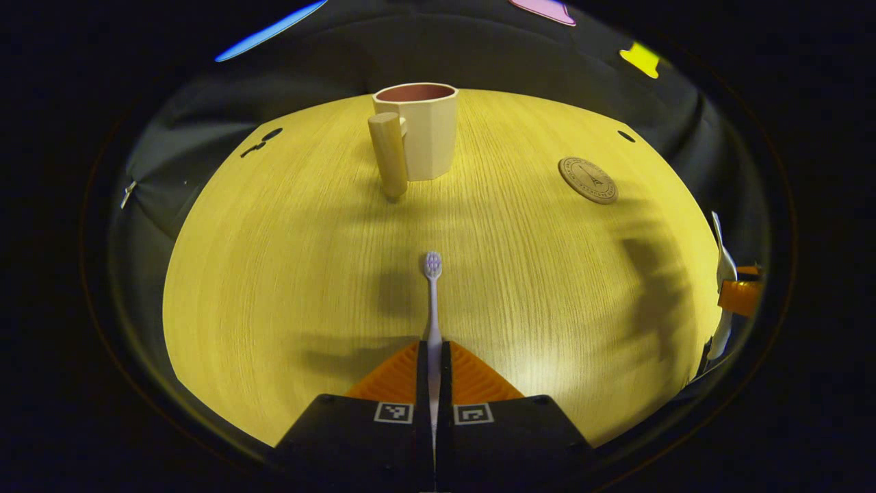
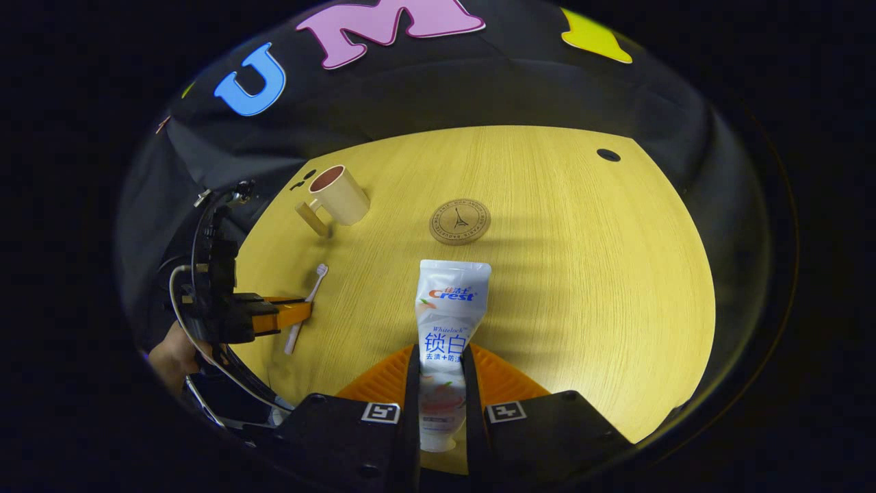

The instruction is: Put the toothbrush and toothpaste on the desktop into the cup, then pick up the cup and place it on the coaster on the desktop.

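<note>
— How are the fingers set?
— The toothbrush (image 1: 432, 301) is clamped by the left gripper (image 1: 433, 356); the toothpaste tube (image 2: 448, 322) is pinched by the right gripper (image 2: 441, 363).
— And the rest?
— The cup (image 1: 417, 133) is seen far off, the coaster (image 1: 587, 180) to its right.

toothpaste tube (image 2: 448, 322): red/blue "Crest" logo near the flat end, small "Whitelock" under it, big blue Chinese characters "锁白" below that, smaller line beneath too small to read; coaster (image 2: 460, 221): Eiffel Tower drawing, rim lettering illegible.
</note>
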{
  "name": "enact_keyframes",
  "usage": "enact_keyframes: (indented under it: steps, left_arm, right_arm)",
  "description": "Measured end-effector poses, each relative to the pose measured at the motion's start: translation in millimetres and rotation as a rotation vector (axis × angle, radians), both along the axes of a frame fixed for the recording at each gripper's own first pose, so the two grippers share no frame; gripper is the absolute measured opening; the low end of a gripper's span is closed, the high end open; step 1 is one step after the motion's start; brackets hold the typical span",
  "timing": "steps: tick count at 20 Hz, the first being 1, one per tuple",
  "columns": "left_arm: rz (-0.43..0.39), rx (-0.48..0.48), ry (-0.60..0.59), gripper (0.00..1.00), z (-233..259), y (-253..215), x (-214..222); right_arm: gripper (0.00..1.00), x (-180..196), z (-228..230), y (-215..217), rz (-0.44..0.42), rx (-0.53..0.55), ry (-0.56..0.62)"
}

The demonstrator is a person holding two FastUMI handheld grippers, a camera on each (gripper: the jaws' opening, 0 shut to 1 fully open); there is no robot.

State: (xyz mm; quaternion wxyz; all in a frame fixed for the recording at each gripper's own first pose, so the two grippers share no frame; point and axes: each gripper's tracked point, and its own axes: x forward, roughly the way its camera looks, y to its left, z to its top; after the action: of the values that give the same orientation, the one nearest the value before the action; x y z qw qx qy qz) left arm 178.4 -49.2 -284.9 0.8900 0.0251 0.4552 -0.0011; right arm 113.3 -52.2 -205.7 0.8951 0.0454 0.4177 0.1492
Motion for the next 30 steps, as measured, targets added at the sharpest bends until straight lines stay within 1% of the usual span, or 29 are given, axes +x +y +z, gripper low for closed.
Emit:
enact_keyframes:
  steps: [1, 3, 4, 6, 7, 12, 15, 17, 19, 21, 26, 30]
  left_arm:
    - [0.008, -0.008, -0.013, 0.07, 0.6, 0.1, 0.8]
    - [0.032, -0.047, -0.028, 0.07, 1.2, -1.2, -0.7]
    - [0.046, -0.079, -0.033, 0.06, 1.7, -2.5, -2.6]
    - [0.060, -0.135, -0.054, 0.06, 5.1, -5.0, -7.7]
    - [0.061, -0.144, -0.066, 0.06, 8.3, -4.1, -9.9]
    - [0.062, -0.128, -0.151, 0.06, 33.8, 4.7, -21.3]
    - [0.064, -0.084, -0.286, 0.06, 70.3, 13.9, -22.3]
    - [0.061, -0.093, -0.356, 0.06, 93.9, 13.7, -26.9]
    - [0.062, -0.109, -0.391, 0.06, 109.2, 14.9, -34.6]
    - [0.078, -0.093, -0.409, 0.06, 120.9, 24.8, -41.2]
    - [0.096, -0.106, -0.462, 0.06, 148.8, 37.4, -60.0]
    - [0.114, -0.132, -0.502, 0.06, 173.0, 51.6, -71.5]
  right_arm:
    - [0.25, 3.4, 3.1, 1.5, 0.006, -0.001, -0.008]
    - [0.25, 10.6, 10.0, 5.8, 0.015, 0.002, -0.027]
    - [0.31, 14.2, 13.5, 8.2, 0.023, 0.003, -0.036]
    - [0.31, 22.2, 23.5, 13.6, 0.028, 0.015, -0.053]
    - [0.31, 28.5, 29.3, 15.9, 0.027, 0.019, -0.067]
    - [0.31, 64.2, 61.2, 31.5, 0.035, 0.025, -0.154]
    - [0.31, 93.4, 83.2, 49.8, 0.054, 0.008, -0.248]
    - [0.31, 110.9, 100.1, 65.3, 0.080, -0.013, -0.319]
    - [0.31, 129.8, 116.6, 89.1, 0.093, 0.012, -0.362]
    - [0.31, 143.7, 132.1, 115.2, 0.110, 0.056, -0.397]
    - [0.30, 184.0, 161.9, 170.8, 0.157, 0.062, -0.512]
    - [0.31, 220.2, 183.7, 212.6, 0.145, 0.108, -0.592]
